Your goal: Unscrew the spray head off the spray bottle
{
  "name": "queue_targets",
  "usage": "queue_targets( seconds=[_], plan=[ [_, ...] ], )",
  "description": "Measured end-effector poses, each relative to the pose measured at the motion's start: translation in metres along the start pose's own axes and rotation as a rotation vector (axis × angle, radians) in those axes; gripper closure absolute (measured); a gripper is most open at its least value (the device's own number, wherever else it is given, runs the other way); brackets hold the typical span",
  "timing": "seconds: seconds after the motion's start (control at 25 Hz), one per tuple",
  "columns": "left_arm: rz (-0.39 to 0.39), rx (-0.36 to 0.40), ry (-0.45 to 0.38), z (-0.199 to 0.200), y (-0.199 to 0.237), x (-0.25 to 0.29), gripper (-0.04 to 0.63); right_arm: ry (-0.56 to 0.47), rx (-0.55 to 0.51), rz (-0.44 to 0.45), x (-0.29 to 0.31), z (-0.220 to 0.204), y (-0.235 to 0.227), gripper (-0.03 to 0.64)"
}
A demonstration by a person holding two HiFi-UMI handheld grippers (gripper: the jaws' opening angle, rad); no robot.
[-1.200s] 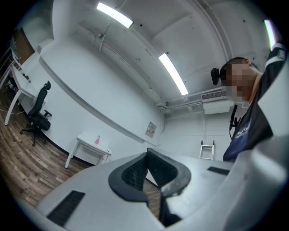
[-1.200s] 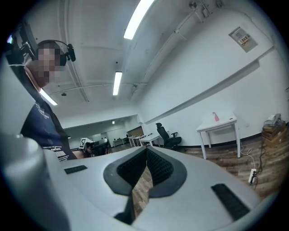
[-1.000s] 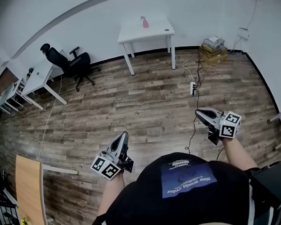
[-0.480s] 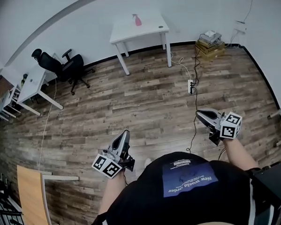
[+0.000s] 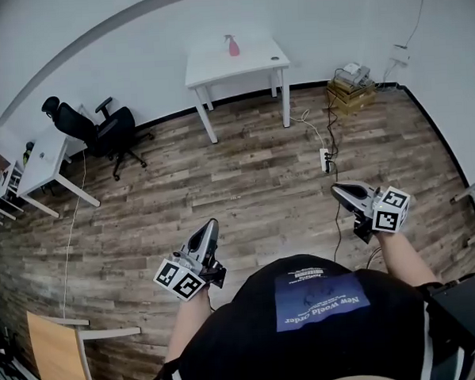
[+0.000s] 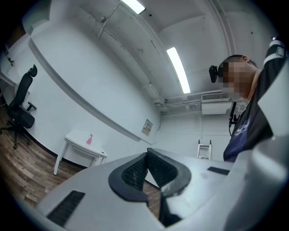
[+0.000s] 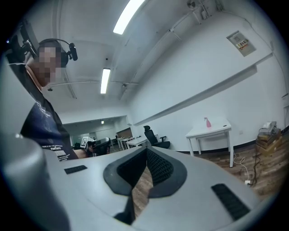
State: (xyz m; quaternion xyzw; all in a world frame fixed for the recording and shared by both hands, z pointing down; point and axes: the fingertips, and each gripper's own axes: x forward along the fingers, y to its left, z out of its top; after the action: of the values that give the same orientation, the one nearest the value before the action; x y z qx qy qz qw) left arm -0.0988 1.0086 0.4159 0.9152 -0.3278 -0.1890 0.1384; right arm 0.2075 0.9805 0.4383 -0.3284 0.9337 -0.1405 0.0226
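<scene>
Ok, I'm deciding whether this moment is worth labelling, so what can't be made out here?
- Spray bottle: too small in every view to tell whether it is screwed shut.
- Dark round thing on the white table: too small in the head view to identify.
- Wall sign: print too small, right gripper view.
- Wooden tabletop: cut off by the head view's lower left edge.
</scene>
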Motion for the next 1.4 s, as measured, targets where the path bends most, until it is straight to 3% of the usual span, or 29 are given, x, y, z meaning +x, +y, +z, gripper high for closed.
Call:
queue_targets(
  seconds=[0.28, 0.6, 0.96, 1.16, 1.4],
  plan=[
    [-0.034, -0.009, 0.001, 0.038, 0.085, -0.002, 0.594, -0.004, 0.011, -0.017, 0.09, 0.011, 0.003, 0.62],
    [0.007, -0.049, 0.011, 0.032, 0.14, 0.0, 0.594, 0.033, 0.017, -0.006, 0.137, 0.003, -0.023, 0.62],
    [0.074, 0.005, 0.007, 0.025, 0.163, 0.063, 0.593, 0.041, 0.029, 0.096, 0.168, 0.012, -0.108, 0.62],
    [0.108, 0.029, -0.009, 0.035, 0.169, 0.149, 0.593, 0.026, 0.02, 0.146, 0.176, 0.068, -0.189, 0.62],
    [0.124, 0.028, -0.018, 0.023, 0.176, 0.221, 0.594, 0.046, 0.005, 0.181, 0.175, 0.083, -0.256, 0.62]
  ],
)
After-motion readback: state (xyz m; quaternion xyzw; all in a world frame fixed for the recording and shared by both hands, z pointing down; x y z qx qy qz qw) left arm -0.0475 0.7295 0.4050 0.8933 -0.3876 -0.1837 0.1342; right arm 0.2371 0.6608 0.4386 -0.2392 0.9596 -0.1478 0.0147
